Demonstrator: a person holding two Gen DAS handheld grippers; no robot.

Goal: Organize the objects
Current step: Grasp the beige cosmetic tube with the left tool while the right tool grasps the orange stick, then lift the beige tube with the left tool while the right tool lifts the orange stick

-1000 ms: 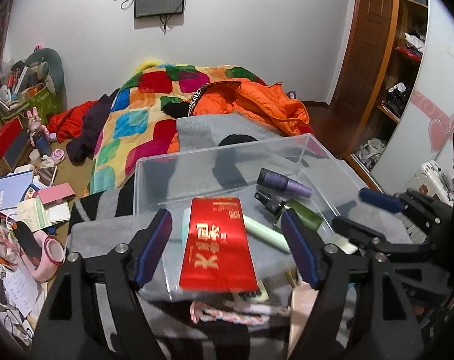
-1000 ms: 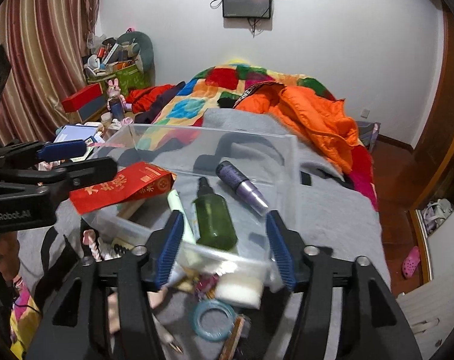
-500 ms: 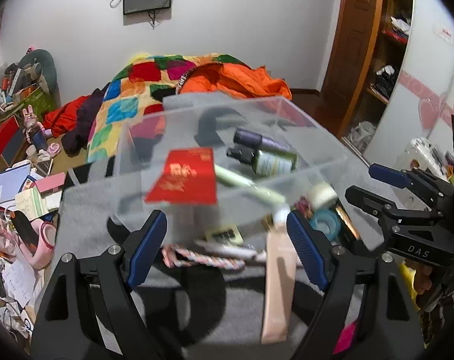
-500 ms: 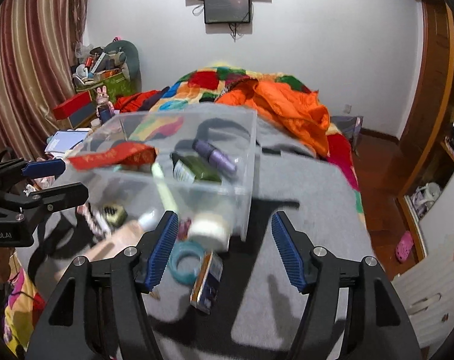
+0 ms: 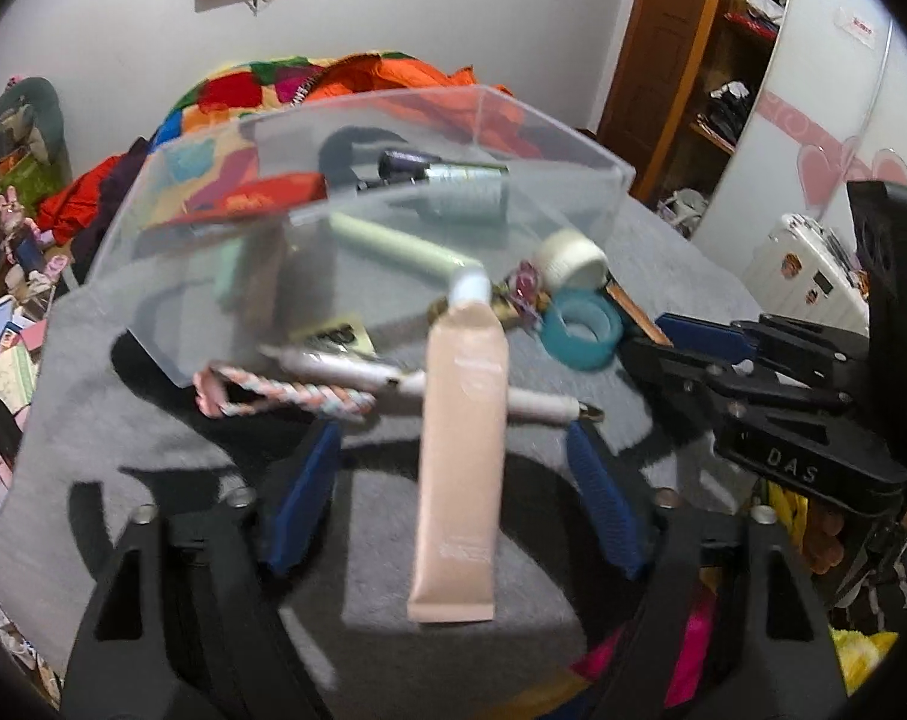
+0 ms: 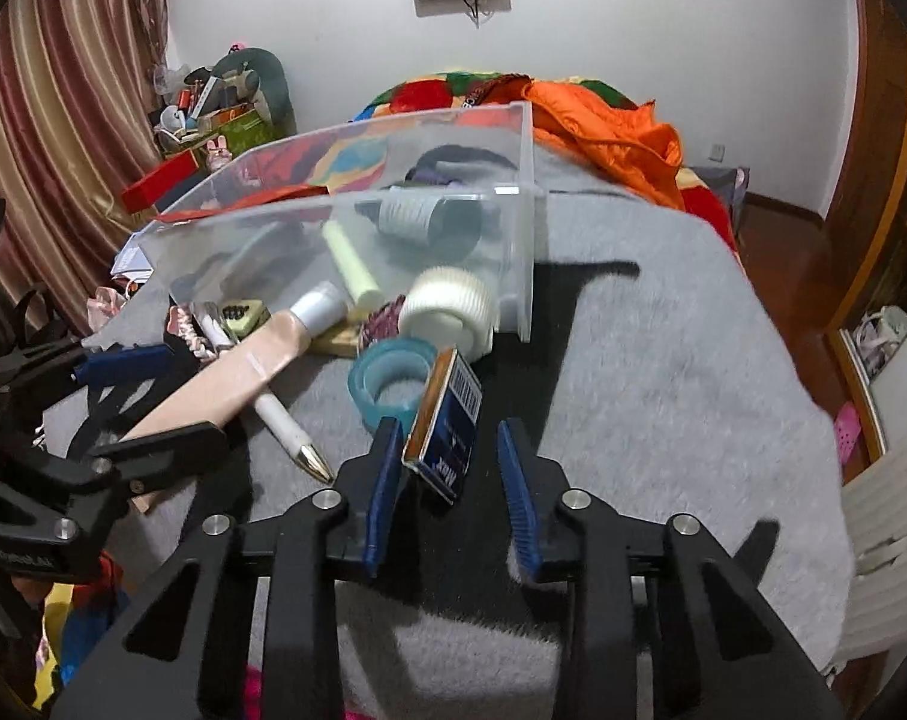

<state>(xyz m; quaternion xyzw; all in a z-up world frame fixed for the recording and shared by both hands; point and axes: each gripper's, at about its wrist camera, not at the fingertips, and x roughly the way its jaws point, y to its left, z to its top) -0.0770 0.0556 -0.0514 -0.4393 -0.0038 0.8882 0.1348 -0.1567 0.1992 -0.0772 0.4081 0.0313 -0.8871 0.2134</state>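
On the grey blanket (image 6: 663, 372) a heap of small items lies in front of a clear plastic box (image 5: 549, 138) (image 6: 513, 192). My left gripper (image 5: 450, 438) straddles a beige tube (image 5: 459, 450) (image 6: 213, 384); its jaws are closing and the pads stand apart from the tube. My right gripper (image 6: 447, 429) has a dark blue carton (image 6: 447, 420) between its closing jaws; the right pad is still apart from it. Close by lie a teal tape ring (image 5: 582, 330) (image 6: 387, 384), a white pen (image 5: 393, 375) and a white ribbed cap (image 6: 447, 306).
Inside the box lie a red envelope (image 5: 255, 198), a green bottle (image 5: 465, 192) and a pale green tube (image 5: 399, 246). A pink braided cord (image 5: 285, 396) lies left of the tube. Orange and patchwork bedding (image 6: 597, 120) is piled behind. Clutter fills the floor at left.
Both grippers have come down from over the box to the items in front of it. The right jaws have narrowed around the blue carton; the left jaws have narrowed a little around the tube.
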